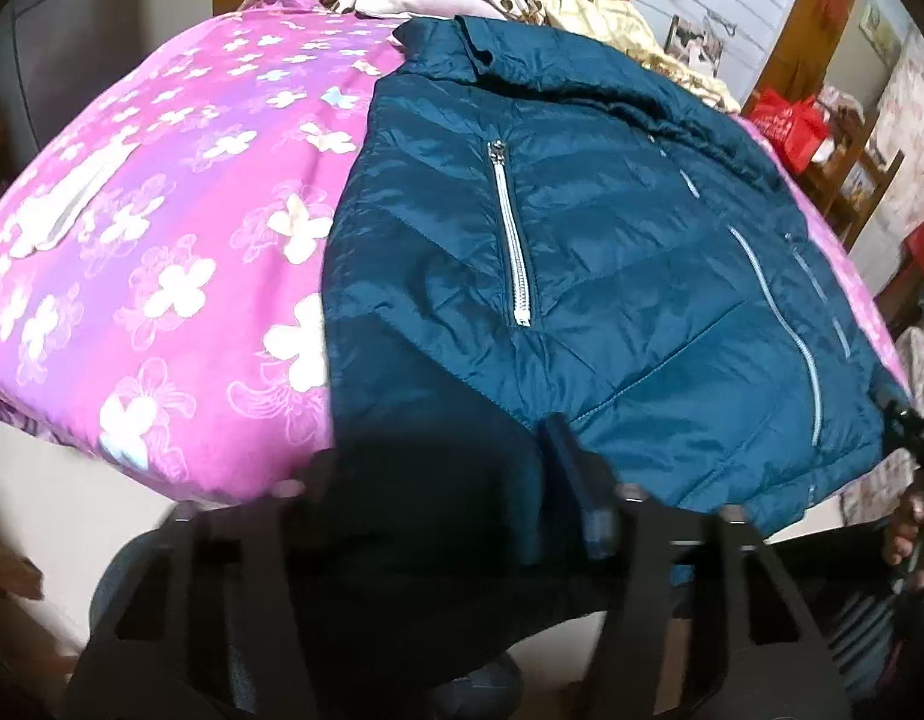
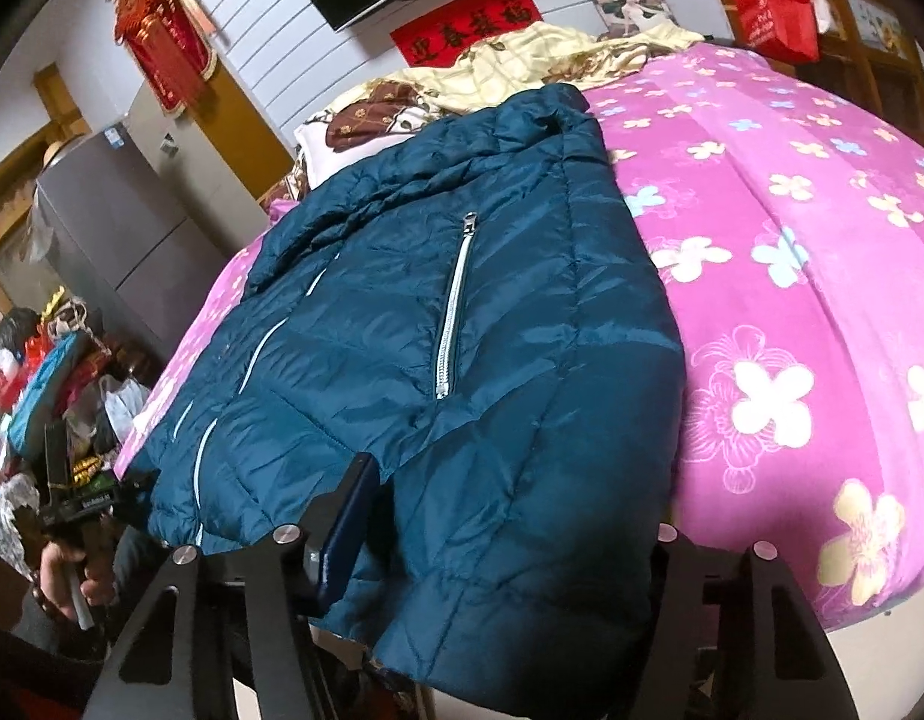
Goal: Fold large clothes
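Note:
A teal puffer jacket (image 1: pixel 612 276) with white zips lies front up on a pink flowered quilt (image 1: pixel 162 228), its hem hanging over the bed's near edge. My left gripper (image 1: pixel 441 468) straddles the hem's left corner. Its right finger (image 1: pixel 573 480) presses into the fabric, the left finger is lost in shadow, and padded cloth fills the gap. In the right wrist view the jacket (image 2: pixel 462 312) fills the middle, and my right gripper (image 2: pixel 510 498) is closed around the hem's right corner. Its left finger (image 2: pixel 348 516) dents the fabric while the jacket hides the other finger.
Each view shows the other gripper and the hand (image 2: pixel 72 576) holding it at the hem's far corner. Crumpled bedding and pillows (image 2: pixel 522 66) lie beyond the collar. A grey fridge (image 2: pixel 120 228) and piled bags (image 2: pixel 48 372) stand left of the bed, and a red bag (image 1: pixel 786 120) sits on shelving.

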`<move>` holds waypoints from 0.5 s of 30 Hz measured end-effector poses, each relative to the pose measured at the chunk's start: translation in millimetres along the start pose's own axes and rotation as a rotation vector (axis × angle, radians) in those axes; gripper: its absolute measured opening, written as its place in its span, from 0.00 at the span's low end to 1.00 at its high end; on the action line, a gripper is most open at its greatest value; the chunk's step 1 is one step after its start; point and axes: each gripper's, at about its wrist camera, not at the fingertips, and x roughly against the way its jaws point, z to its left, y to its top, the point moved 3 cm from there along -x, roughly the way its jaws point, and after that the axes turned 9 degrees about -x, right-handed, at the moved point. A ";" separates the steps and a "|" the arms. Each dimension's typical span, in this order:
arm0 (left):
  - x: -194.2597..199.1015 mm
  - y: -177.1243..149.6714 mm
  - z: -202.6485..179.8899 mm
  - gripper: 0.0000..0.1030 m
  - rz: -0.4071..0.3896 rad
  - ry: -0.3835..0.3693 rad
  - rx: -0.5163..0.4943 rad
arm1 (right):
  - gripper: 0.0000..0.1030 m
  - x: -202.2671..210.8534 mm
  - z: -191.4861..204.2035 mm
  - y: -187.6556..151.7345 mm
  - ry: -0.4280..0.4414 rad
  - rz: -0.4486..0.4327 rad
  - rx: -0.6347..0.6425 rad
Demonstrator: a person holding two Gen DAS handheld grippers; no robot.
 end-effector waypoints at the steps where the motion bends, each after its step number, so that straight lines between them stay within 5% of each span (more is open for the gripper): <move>1: -0.1 0.4 1.3 0.48 -0.005 -0.010 0.005 | 0.61 0.1 -0.9 0.3 0.006 -0.002 -0.008; 15: 13.0 -12.5 16.7 0.41 -0.005 -0.131 0.083 | 0.51 -3.8 -1.7 2.3 0.015 -0.022 -0.018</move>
